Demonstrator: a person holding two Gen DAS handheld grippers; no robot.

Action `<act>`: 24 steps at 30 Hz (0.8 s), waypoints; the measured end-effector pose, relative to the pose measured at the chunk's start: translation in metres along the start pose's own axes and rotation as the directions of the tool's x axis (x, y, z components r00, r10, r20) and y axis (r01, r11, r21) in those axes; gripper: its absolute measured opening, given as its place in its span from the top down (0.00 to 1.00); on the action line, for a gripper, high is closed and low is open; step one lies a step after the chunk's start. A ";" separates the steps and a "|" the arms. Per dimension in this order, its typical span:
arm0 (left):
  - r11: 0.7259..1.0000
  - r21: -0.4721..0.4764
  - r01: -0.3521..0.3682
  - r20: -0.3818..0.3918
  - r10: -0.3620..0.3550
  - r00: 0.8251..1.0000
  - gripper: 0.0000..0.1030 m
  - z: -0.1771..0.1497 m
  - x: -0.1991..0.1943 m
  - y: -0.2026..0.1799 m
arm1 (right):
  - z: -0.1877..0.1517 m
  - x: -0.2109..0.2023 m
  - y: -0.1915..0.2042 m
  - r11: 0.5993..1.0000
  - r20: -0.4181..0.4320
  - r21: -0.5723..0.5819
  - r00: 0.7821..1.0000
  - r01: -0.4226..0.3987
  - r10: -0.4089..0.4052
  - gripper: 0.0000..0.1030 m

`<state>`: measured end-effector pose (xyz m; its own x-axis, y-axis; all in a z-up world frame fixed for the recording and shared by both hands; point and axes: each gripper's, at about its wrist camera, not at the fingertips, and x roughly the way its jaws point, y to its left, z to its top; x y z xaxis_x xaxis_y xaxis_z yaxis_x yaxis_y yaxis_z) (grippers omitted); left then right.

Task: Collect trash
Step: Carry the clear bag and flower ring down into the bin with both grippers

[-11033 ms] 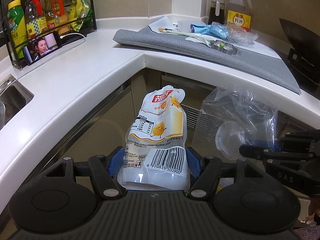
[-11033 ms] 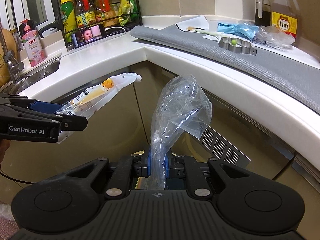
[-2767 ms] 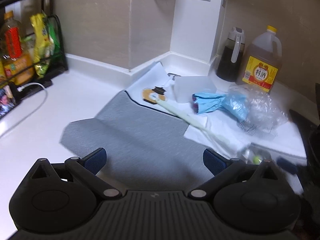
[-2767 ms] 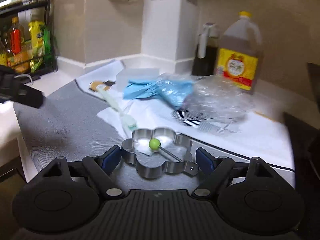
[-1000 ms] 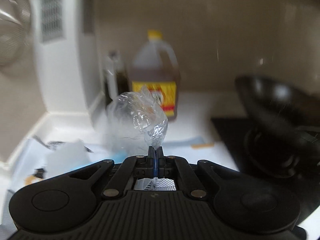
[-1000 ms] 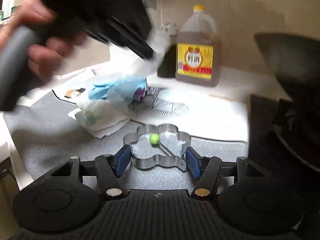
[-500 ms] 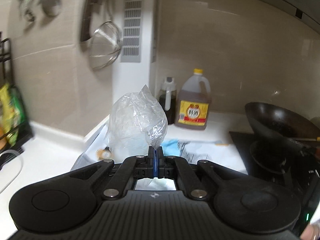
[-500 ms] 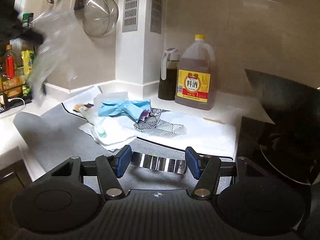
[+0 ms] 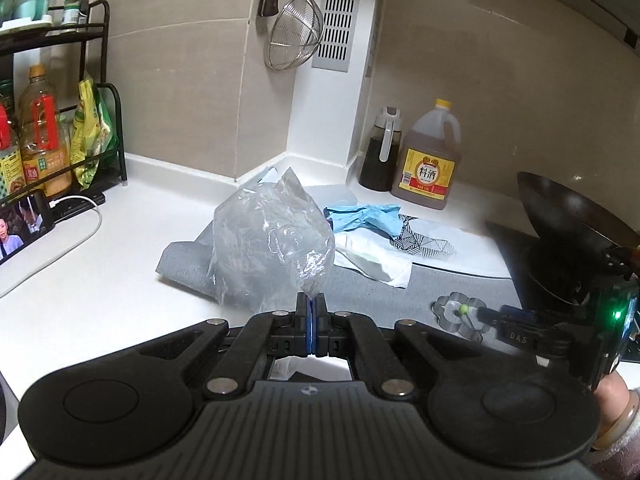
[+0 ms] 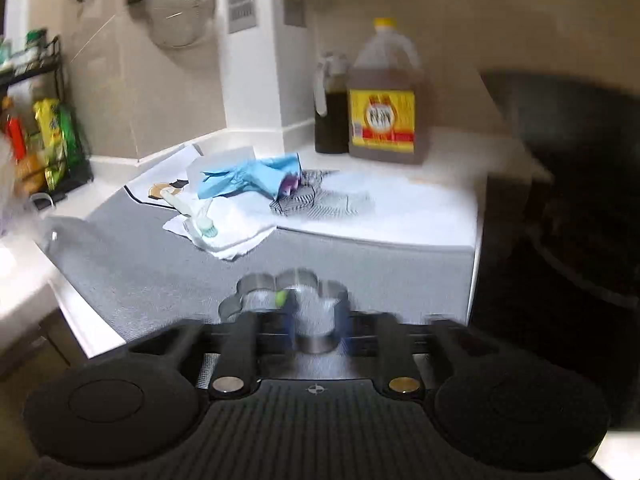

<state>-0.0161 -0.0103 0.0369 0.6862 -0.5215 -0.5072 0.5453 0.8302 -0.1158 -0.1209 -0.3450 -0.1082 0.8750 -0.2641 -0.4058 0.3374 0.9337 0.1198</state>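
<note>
My left gripper point(image 9: 311, 308) is shut on a crumpled clear plastic bag point(image 9: 269, 244) and holds it up above the white counter. My right gripper point(image 10: 316, 320) is at the near wall of a flower-shaped metal ring mould point(image 10: 286, 294) with a green knob, on the grey mat point(image 10: 152, 272); the view is blurred and the jaws look narrowed around the ring's wall. The right gripper point(image 9: 516, 330) and the ring point(image 9: 460, 314) also show in the left wrist view. A blue glove point(image 10: 248, 176), a white tissue point(image 10: 228, 232) and a brush lie further back.
A cooking-wine jug point(image 9: 428, 164) and a dark oil bottle point(image 9: 380, 156) stand in the corner. A black wok point(image 9: 568, 224) sits on the stove at the right. A rack of bottles point(image 9: 52, 120) and a phone point(image 9: 20, 228) stand at the left.
My left gripper has pulled back and lowered with the plastic bag. My right gripper has narrowed from wide open onto the metal ring, which has tilted.
</note>
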 end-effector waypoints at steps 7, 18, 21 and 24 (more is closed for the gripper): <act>1.000 -0.008 0.022 0.018 -0.022 1.000 1.00 -0.005 -0.012 -0.001 | 0.003 0.030 0.023 0.993 -0.052 -0.116 0.999 -0.009 0.003 0.07; 0.998 -0.032 -0.052 -0.004 0.052 0.999 1.00 -0.026 -0.028 0.009 | -0.005 0.012 0.043 0.975 0.011 -0.219 0.999 0.035 -0.033 0.19; 0.991 -0.021 -0.130 -0.041 0.129 0.991 1.00 -0.035 -0.029 0.009 | -0.005 -0.014 0.047 0.979 0.048 -0.203 0.999 0.016 -0.006 0.19; 0.985 -0.029 -0.170 -0.075 0.167 0.983 1.00 -0.048 -0.030 0.014 | -0.008 -0.043 0.055 0.978 0.076 -0.206 0.996 -0.019 0.035 0.19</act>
<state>-0.0521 0.0269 0.0091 0.7294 -0.3590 -0.5823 0.4070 0.9119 -0.0524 -0.1426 -0.2802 -0.0917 0.9101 -0.2489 -0.3313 0.2424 0.9682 -0.0614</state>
